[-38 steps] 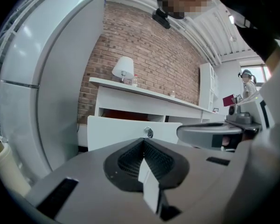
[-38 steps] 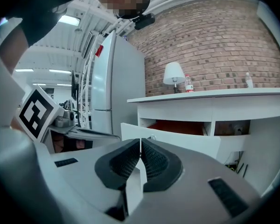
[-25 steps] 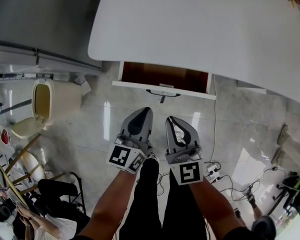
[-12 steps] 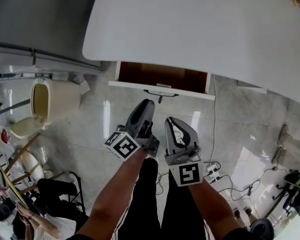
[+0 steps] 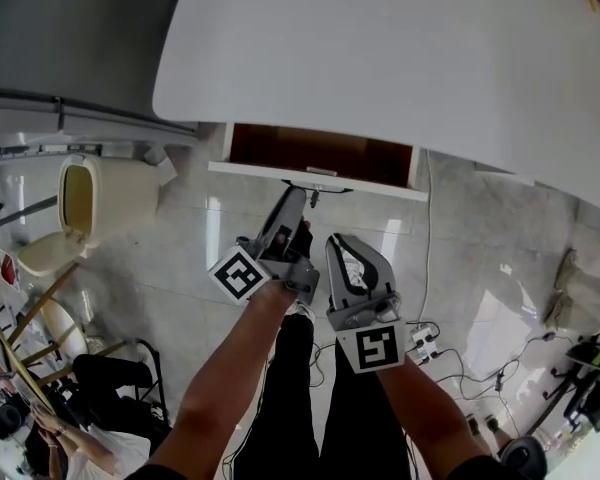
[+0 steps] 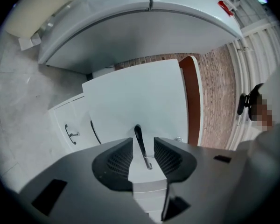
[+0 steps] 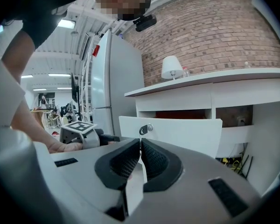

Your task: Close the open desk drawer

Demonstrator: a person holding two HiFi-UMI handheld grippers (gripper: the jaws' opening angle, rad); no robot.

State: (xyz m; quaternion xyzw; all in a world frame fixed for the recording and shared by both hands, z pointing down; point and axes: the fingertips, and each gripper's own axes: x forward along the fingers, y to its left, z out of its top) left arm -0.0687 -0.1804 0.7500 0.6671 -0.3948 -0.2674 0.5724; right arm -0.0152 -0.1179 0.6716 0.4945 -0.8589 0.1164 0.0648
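**A:** What's over on the left?

**B:** A cream bin [image 5: 100, 203] with its lid up. It stands on the tiled floor [image 5: 180, 263], beyond the left corner of the white surface [image 5: 380, 58].

**A:** And the left gripper?

**B:** The left gripper [image 5: 296, 200] is tilted over on its side and points at the drawer front. Its jaws have just been opening and now stand wide apart. The dark handle [image 6: 141, 143] shows in the gap between them with space on either side. The pads aren't pressing on it.

**A:** Where is the drawer itself?

**B:** The drawer [image 5: 280, 174] stands open under the near edge of the surface, toward its left corner. It is brown inside, and its white front faces the person.

**A:** And the other hand?

**B:** The right gripper [image 7: 140, 146] is just right of the left one and short of the drawer front. Its jaws are closed together with nothing in them.

**A:** Anything farther right?

**B:** A power strip [image 5: 423, 343] lies on the floor beside the person's right arm.
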